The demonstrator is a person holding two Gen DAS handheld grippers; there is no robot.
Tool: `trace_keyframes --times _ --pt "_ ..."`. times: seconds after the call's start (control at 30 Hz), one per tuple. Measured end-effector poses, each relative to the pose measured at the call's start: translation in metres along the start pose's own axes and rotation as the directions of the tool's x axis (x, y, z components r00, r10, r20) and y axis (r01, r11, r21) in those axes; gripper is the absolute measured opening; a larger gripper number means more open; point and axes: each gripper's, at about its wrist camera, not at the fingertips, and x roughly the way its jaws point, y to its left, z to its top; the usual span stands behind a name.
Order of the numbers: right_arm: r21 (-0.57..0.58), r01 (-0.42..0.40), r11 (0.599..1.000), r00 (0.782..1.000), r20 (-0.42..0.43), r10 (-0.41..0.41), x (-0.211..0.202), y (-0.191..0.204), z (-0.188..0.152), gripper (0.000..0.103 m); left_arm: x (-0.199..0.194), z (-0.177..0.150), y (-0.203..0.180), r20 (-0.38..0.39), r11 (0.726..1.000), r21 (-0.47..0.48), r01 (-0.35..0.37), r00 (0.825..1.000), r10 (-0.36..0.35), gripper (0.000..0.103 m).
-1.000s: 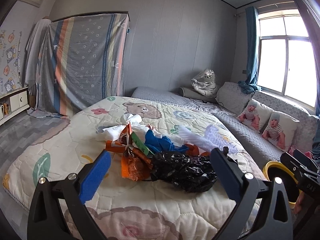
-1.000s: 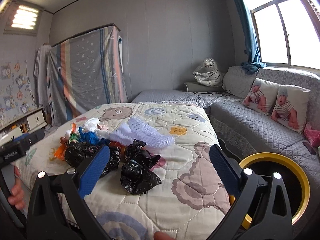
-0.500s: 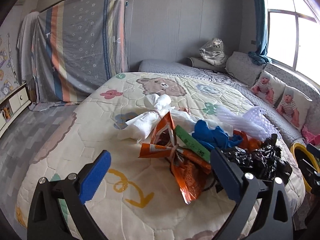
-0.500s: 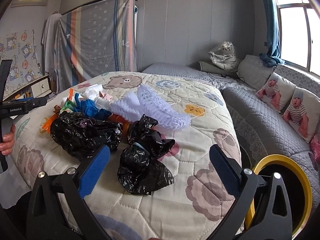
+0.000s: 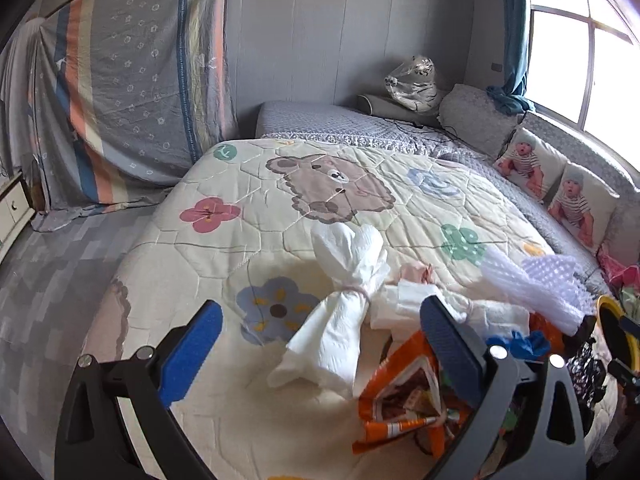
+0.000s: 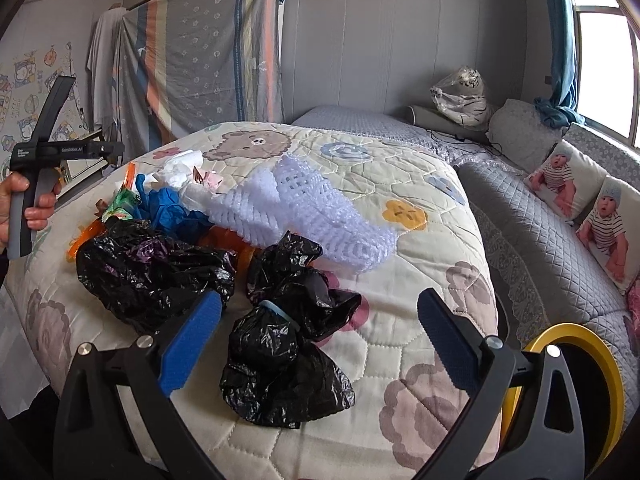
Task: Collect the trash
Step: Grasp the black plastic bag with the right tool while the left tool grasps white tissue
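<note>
A bed with a cartoon bear quilt (image 5: 248, 248) filled most of both views, with a grey quilted sofa (image 6: 552, 248) along its far side carrying two baby-print cushions (image 6: 580, 204). A striped sheet (image 5: 132, 92) hung against the back wall. The trash sat in one heap on the near part of the quilt. Biggest pieces: a white foam net (image 6: 304, 208) lying across the heap's far side, a large crumpled black bag (image 6: 148, 272) on the left of the right wrist view, and a second black bag tied with a band (image 6: 284, 340) just beside it, nearest the right gripper. Smaller bits: a white tissue bundle tied at its middle (image 5: 344, 312), an orange snack wrapper (image 5: 400, 400), a blue glove (image 6: 168, 208). A yellow-rimmed bin (image 6: 576, 384) stood low at the bed's edge, partly hidden behind the right gripper's finger. The left gripper (image 5: 320, 354) hung over the tissue bundle and wrapper, jaws spread wide, nothing between them. The right gripper (image 6: 320, 340) was above the tied black bag, jaws wide apart too, empty. A hand (image 6: 24, 204) held the left tool's handle at the frame's left edge.
</note>
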Motion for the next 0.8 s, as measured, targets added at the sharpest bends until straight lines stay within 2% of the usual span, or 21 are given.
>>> trace_keyframes --times 0.17,0.3,0.43,0.5,0.57,0.63,0.8 --pt "-0.014 -0.015 1.0 1.0 -0.022 0.015 0.011 0.005 0.003 0.095 0.045 0.032 -0.01 -0.049 0.999 0.054 0.01 0.999 -0.007 0.096" --pt "-0.012 -0.028 1.0 0.998 -0.052 0.027 0.024 0.008 0.004 0.091 0.089 0.043 -0.009 -0.118 0.999 0.023 0.028 0.993 -0.025 0.094" --pt "0.001 -0.032 0.999 0.994 -0.101 0.032 0.039 0.003 0.004 0.086 0.123 0.042 -0.012 -0.187 0.999 0.024 0.031 0.982 -0.026 0.084" --pt "0.013 -0.042 0.999 0.991 -0.123 0.043 0.045 -0.001 0.004 0.085 0.135 0.039 -0.013 -0.208 0.999 0.037 0.016 0.978 -0.008 0.083" --pt "0.019 -0.048 0.999 0.99 -0.13 0.05 0.048 -0.002 0.004 0.083 0.146 0.038 -0.01 -0.236 1.0 0.008 0.03 0.971 -0.027 0.078" --pt "0.017 -0.049 0.999 0.99 -0.134 0.051 0.049 -0.001 0.003 0.076 0.153 0.037 -0.007 -0.265 0.999 -0.013 0.036 0.964 -0.038 0.069" --pt "0.033 -0.075 0.997 0.983 -0.163 0.079 0.047 -0.003 0.0 0.071 0.158 0.033 -0.008 -0.281 0.997 -0.022 0.068 0.957 -0.071 0.054"
